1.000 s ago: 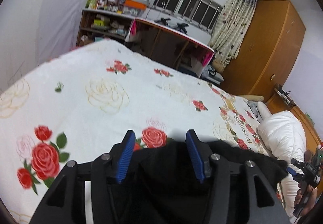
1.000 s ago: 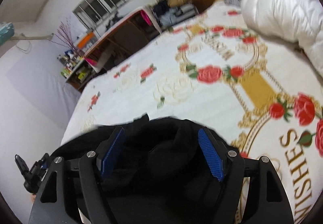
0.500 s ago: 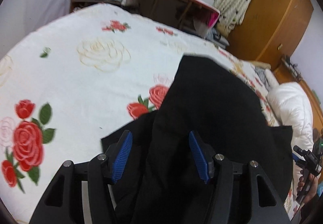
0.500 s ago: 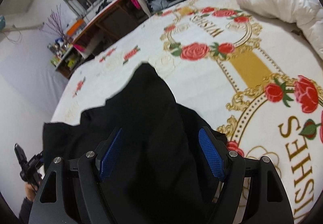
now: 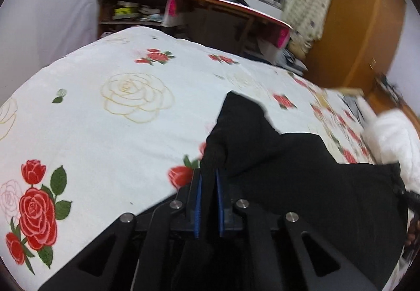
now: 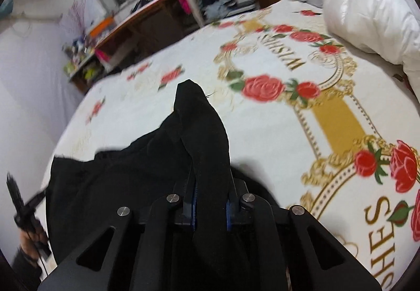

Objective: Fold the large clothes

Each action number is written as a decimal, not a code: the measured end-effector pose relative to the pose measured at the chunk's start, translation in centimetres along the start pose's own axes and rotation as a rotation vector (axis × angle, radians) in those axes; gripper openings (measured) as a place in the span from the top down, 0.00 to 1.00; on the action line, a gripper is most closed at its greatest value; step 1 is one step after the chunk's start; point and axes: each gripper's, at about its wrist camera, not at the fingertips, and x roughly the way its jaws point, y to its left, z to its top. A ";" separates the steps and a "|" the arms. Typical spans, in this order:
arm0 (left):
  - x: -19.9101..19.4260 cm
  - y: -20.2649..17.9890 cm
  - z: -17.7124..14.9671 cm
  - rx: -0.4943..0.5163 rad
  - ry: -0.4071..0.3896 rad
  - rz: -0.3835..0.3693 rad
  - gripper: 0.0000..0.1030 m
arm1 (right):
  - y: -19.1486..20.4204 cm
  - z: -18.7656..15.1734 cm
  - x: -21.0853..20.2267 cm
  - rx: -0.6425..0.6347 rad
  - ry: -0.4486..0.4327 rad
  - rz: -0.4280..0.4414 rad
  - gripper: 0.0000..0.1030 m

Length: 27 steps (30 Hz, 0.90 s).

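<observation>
A large black garment (image 5: 302,175) lies at the near edge of a bed with a white rose-print cover (image 5: 110,117). My left gripper (image 5: 208,180) is shut on a fold of the black garment, which sticks up past its blue pads in a peak. In the right wrist view my right gripper (image 6: 210,191) is shut on another bunched corner of the garment (image 6: 202,138), which rises between its fingers. The cloth stretches between both grippers.
A white duvet (image 6: 372,7) is piled at the bed's head. A desk (image 5: 231,17), a cluttered shelf (image 5: 128,7) and an orange wardrobe (image 5: 362,28) stand beyond the bed's far side. The rose-print cover (image 6: 302,107) spreads ahead of both grippers.
Both grippers were open around the black cloth; both have closed on it. The cloth now stands bunched in peaks between the fingers.
</observation>
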 end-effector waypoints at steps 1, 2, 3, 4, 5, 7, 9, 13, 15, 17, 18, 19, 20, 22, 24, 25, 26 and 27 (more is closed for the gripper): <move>0.5 0.2 0.1 -0.002 -0.002 0.011 0.90 | -0.1 0.3 0.4 0.008 -0.004 -0.012 0.86; 1.4 0.1 0.0 0.003 0.002 0.033 0.90 | -0.1 0.4 1.3 -0.002 0.001 -0.024 0.86; 2.5 0.0 -0.4 0.017 0.012 0.059 0.90 | 0.0 0.4 2.5 -0.016 0.018 -0.049 0.86; 3.8 0.0 -0.9 0.017 0.035 0.082 0.90 | -0.1 0.1 4.0 -0.026 0.046 -0.081 0.86; 4.8 0.3 -1.4 0.001 0.058 0.094 0.90 | -0.5 -0.2 5.4 -0.019 0.076 -0.097 0.86; 6.1 0.6 -2.2 -0.012 0.070 0.098 0.89 | -1.1 -1.0 7.5 -0.018 0.095 -0.117 0.85; 7.1 0.7 -2.2 -0.015 0.072 0.110 0.89 | -1.3 -1.3 8.7 -0.021 0.099 -0.130 0.84; 7.9 0.6 -2.2 -0.016 0.066 0.136 0.89 | -1.5 -1.1 10.1 -0.039 0.111 -0.159 0.83; 8.2 0.4 -2.5 -0.010 0.058 0.152 0.89 | -1.4 -1.4 10.5 -0.051 0.113 -0.175 0.82; 8.5 0.4 -2.7 -0.007 0.061 0.165 0.89 | -1.5 -1.7 10.8 -0.057 0.110 -0.185 0.82; 8.6 0.3 -2.7 -0.005 0.060 0.170 0.89 | -1.6 -1.7 11.0 -0.056 0.109 -0.189 0.81; 8.8 0.2 -2.7 -0.004 0.062 0.174 0.89 | -1.7 -1.7 11.2 -0.054 0.112 -0.195 0.80; 8.9 0.1 -2.8 -0.002 0.064 0.179 0.89 | -1.7 -1.7 11.3 -0.054 0.113 -0.201 0.80; 9.0 0.0 -2.8 0.004 0.069 0.185 0.89 | -1.4 -1.7 11.5 -0.066 0.116 -0.221 0.78; 9.1 -0.2 -2.5 0.014 0.080 0.198 0.87 | -1.3 -1.5 11.4 -0.069 0.129 -0.226 0.78; 9.0 -0.3 -2.2 0.019 0.087 0.200 0.86 | -1.2 -1.3 11.2 -0.069 0.131 -0.231 0.76; 8.5 -0.3 -1.8 0.018 0.089 0.198 0.86 | -1.1 -1.1 10.6 -0.072 0.129 -0.236 0.72; 8.0 -0.2 -1.5 0.017 0.086 0.190 0.86 | -0.9 -0.9 10.1 -0.073 0.125 -0.243 0.71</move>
